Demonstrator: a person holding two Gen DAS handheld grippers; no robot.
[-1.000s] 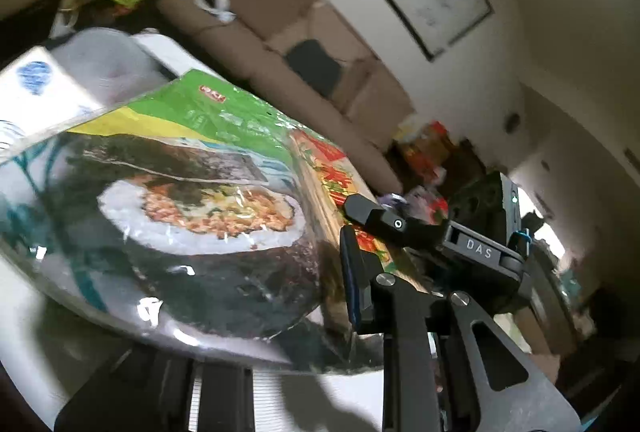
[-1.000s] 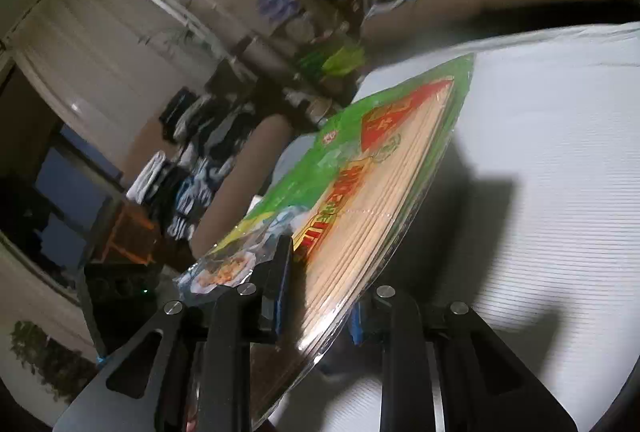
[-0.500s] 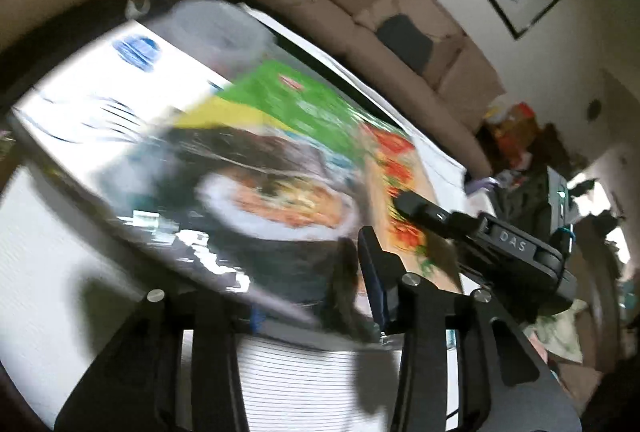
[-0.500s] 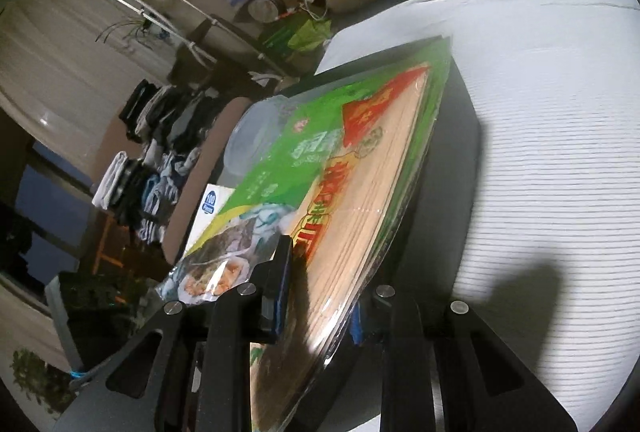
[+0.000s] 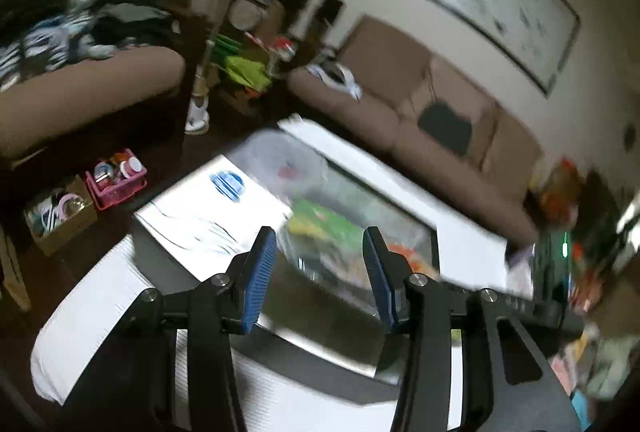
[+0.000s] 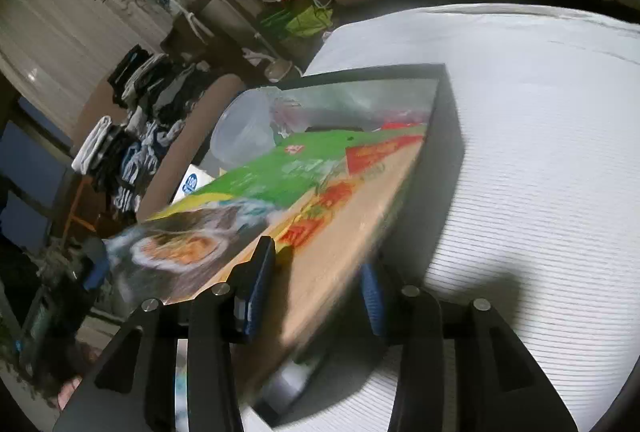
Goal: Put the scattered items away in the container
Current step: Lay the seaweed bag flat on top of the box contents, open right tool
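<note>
The green seaweed-roll packet (image 6: 304,187) lies tilted across the dark container (image 6: 452,119) on the white table. It also shows in the left wrist view (image 5: 332,232), down inside the container (image 5: 304,348). My right gripper (image 6: 316,284) is open, its jaws spread on either side of the packet's near edge. My left gripper (image 5: 320,272) is open and empty, raised above the container's near wall. A white box with a blue logo (image 5: 216,199) and a clear plastic tub (image 5: 280,159) sit at the container's left end.
The white striped table cover (image 6: 540,171) spreads right of the container. A brown sofa (image 5: 432,111) stands behind the table. A pink basket (image 5: 120,183) and a cardboard box of small items (image 5: 56,220) sit on the floor to the left.
My left gripper has let go of the packet, opened and pulled back and up. My right gripper's jaws have spread apart. The packet has come down into the container.
</note>
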